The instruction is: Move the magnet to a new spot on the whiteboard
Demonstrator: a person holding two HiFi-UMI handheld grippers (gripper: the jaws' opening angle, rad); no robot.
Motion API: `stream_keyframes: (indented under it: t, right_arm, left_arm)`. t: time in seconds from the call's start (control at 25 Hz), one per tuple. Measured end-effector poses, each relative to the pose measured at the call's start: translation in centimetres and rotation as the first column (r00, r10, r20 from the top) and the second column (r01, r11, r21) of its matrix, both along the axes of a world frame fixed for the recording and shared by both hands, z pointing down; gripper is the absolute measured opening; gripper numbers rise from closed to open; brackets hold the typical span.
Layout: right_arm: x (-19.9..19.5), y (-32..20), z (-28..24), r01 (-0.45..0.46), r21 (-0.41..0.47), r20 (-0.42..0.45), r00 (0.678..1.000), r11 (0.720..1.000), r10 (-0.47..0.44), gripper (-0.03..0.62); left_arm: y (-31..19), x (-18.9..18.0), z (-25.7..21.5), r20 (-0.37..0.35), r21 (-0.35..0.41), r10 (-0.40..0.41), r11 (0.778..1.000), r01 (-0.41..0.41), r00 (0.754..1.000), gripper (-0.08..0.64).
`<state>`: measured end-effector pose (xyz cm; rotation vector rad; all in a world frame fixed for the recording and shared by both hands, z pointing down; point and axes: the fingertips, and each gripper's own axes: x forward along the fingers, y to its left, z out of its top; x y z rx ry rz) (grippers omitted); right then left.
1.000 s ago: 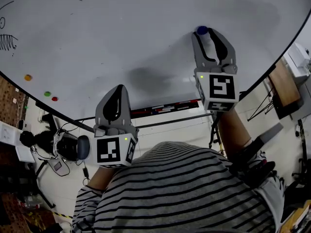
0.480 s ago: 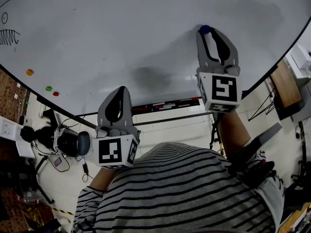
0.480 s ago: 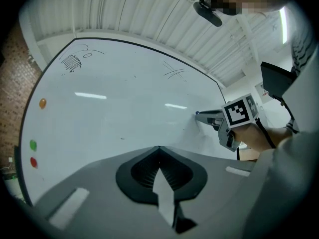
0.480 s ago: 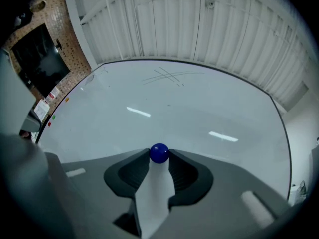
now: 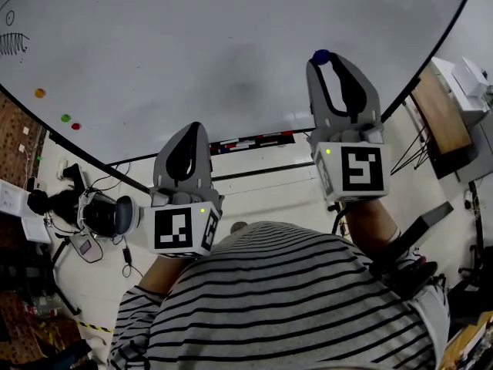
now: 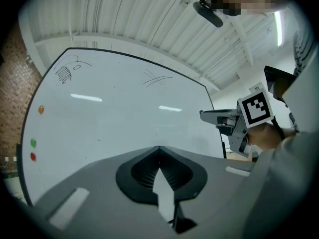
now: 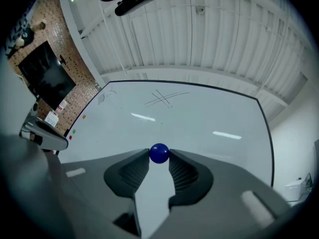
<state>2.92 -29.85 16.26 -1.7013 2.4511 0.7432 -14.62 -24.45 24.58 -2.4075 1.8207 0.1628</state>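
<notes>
The right hand-held gripper (image 5: pixel 325 60) has just closed its jaws and now pinches the blue magnet (image 7: pixel 159 153) before the whiteboard (image 5: pixel 192 45); a second ago they stood wider. The left hand-held gripper (image 6: pixel 159 148) stays pressed together, empty.

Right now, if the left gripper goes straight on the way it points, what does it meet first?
The whiteboard, on a bare patch of it. Nothing shows between it and the left gripper, whose jaws are shut and empty. How far off the board is I can't judge.
</notes>
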Motion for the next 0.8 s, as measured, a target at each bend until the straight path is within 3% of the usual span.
stream_keyframes:
  t: [0.32,0.56,0.8]
  right_arm:
    - [5.7,7.9,2.3,0.054,-0.045,-0.016,0.998,0.998,-0.054,0.124]
    - [6.9,9.9,5.1,0.097,-0.094,-0.012,0.995,0.991,-0.099,0.124]
    - [8.8,15.0,3.6,0.100,-0.102,0.007,0.995,0.990,-0.100,0.124]
  left_arm:
    - [6.2,7.7,0.3,-0.010,0.002,-0.001,1.000,0.001,1.000,0.017]
    - [7.3,8.9,1.5,0.009,0.013,-0.049,0.999,0.049,0.999,0.016]
    - [11.9,10.5,-0.1,0.039,0.030,-0.059,0.998,0.058,0.997,0.015]
